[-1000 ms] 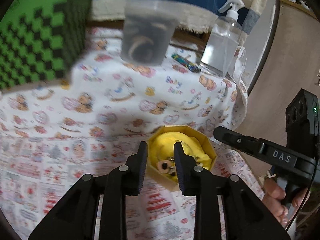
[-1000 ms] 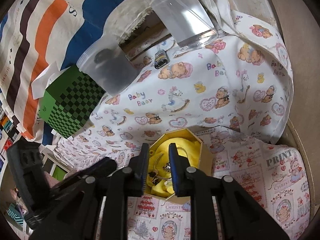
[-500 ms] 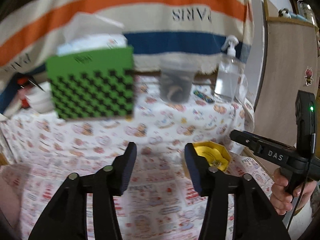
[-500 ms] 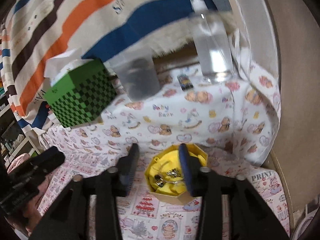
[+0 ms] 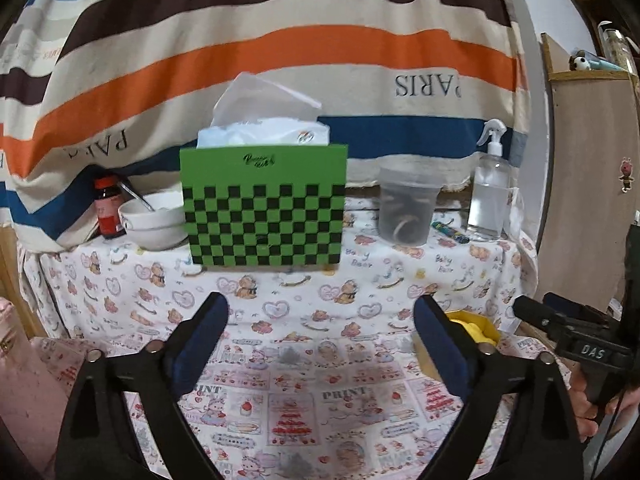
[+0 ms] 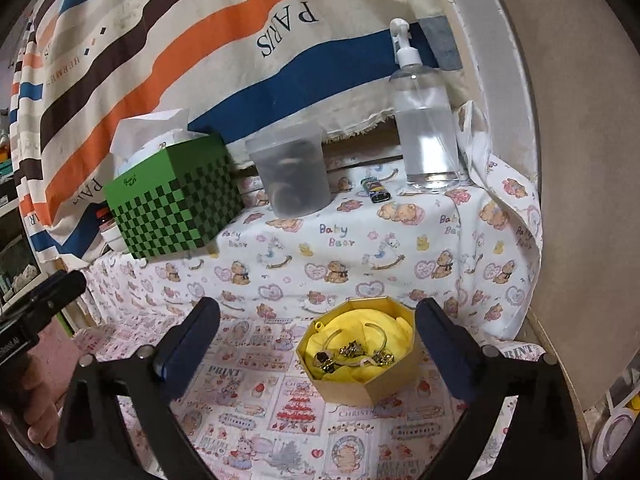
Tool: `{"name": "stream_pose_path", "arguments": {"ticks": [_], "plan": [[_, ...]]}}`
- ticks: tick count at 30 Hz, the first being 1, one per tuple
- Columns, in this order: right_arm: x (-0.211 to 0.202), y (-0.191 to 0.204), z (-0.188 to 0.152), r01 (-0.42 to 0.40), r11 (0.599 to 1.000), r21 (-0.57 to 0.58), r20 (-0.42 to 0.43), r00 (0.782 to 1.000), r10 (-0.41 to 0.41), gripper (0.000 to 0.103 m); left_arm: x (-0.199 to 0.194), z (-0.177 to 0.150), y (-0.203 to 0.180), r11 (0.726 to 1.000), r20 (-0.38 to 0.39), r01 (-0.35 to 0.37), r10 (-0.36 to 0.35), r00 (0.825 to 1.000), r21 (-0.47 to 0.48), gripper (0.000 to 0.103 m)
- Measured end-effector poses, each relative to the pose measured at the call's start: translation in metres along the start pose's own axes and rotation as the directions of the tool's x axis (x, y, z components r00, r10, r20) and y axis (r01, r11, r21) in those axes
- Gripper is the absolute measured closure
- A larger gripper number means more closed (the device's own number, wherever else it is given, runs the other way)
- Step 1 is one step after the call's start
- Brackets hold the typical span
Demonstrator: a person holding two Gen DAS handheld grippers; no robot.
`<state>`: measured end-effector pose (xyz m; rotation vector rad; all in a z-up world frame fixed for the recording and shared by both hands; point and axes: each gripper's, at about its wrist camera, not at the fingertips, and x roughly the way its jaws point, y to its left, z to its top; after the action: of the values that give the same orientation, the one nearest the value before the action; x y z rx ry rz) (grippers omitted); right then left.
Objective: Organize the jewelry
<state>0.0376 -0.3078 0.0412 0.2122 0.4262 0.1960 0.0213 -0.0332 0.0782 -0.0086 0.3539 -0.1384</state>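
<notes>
A gold octagonal box (image 6: 362,368) lined with yellow cloth sits on the printed tablecloth in the right wrist view. Several pieces of jewelry (image 6: 352,354), rings and a bangle, lie inside it. My right gripper (image 6: 320,344) is open and empty, its jaws wide apart, with the box between and just beyond them. In the left wrist view the box (image 5: 476,330) shows partly behind the right finger. My left gripper (image 5: 320,344) is open and empty, pulled back above the cloth. The other gripper's body shows at the right edge (image 5: 580,344).
A green checkered tissue box (image 5: 264,208) stands at the back. Beside it are a frosted plastic cup (image 5: 406,208), a clear spray bottle (image 5: 490,196), a lighter (image 6: 376,190), white bowls (image 5: 150,216) and a red bottle (image 5: 108,208). A striped cloth hangs behind.
Both grippers have pulled back from the gold box and opened wide. The view now takes in the whole table and the back wall.
</notes>
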Motion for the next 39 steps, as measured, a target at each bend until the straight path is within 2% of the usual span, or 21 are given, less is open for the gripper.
{"name": "stream_pose_path", "arguments": {"ticks": [6, 10, 14, 16, 19, 23, 29, 33, 39], "plan": [[0.017, 0.005, -0.012, -0.009, 1.000, -0.026, -0.049, 0.999, 0.008, 0.002, 0.021, -0.025, 0.017, 0.999, -0.014, -0.037, 0.037, 0.999, -0.009, 0.006], [0.021, 0.023, -0.024, 0.032, 0.992, -0.119, -0.022, 0.999, -0.035, 0.000, 0.034, -0.037, 0.022, 0.998, -0.056, -0.054, 0.056, 0.997, 0.024, 0.006], [0.020, 0.037, -0.036, 0.045, 0.984, -0.175, 0.021, 0.999, -0.042, 0.000, 0.033, -0.042, 0.030, 0.999, -0.034, -0.038, 0.038, 0.999, -0.017, 0.006], [0.016, 0.039, -0.041, 0.083, 0.983, -0.163, 0.075, 0.995, -0.072, 0.000, 0.030, -0.044, 0.034, 0.999, -0.014, -0.035, 0.034, 0.999, -0.033, 0.005], [0.016, 0.037, -0.041, 0.094, 0.984, -0.149, 0.085, 0.993, -0.082, 0.000, 0.031, -0.048, 0.036, 0.998, -0.006, -0.020, 0.020, 1.000, -0.058, 0.004], [0.019, 0.032, -0.042, 0.093, 0.988, -0.120, 0.075, 0.994, -0.084, 0.000, 0.037, -0.054, 0.032, 0.999, -0.021, -0.042, 0.041, 0.999, -0.035, 0.004], [0.023, 0.034, -0.046, 0.143, 0.978, -0.150, 0.087, 0.988, -0.131, 0.000, 0.045, -0.063, 0.033, 0.997, -0.059, -0.032, 0.027, 0.998, -0.076, 0.004], [0.022, 0.030, -0.045, 0.150, 0.980, -0.128, 0.087, 0.986, -0.140, 0.000, 0.053, -0.070, 0.027, 0.997, -0.093, -0.052, 0.047, 0.995, -0.056, 0.004], [0.024, 0.029, -0.045, 0.155, 0.981, -0.120, 0.071, 0.987, -0.147, 0.000, 0.047, -0.070, 0.022, 0.997, -0.059, -0.072, 0.070, 0.996, -0.025, 0.002]]}}
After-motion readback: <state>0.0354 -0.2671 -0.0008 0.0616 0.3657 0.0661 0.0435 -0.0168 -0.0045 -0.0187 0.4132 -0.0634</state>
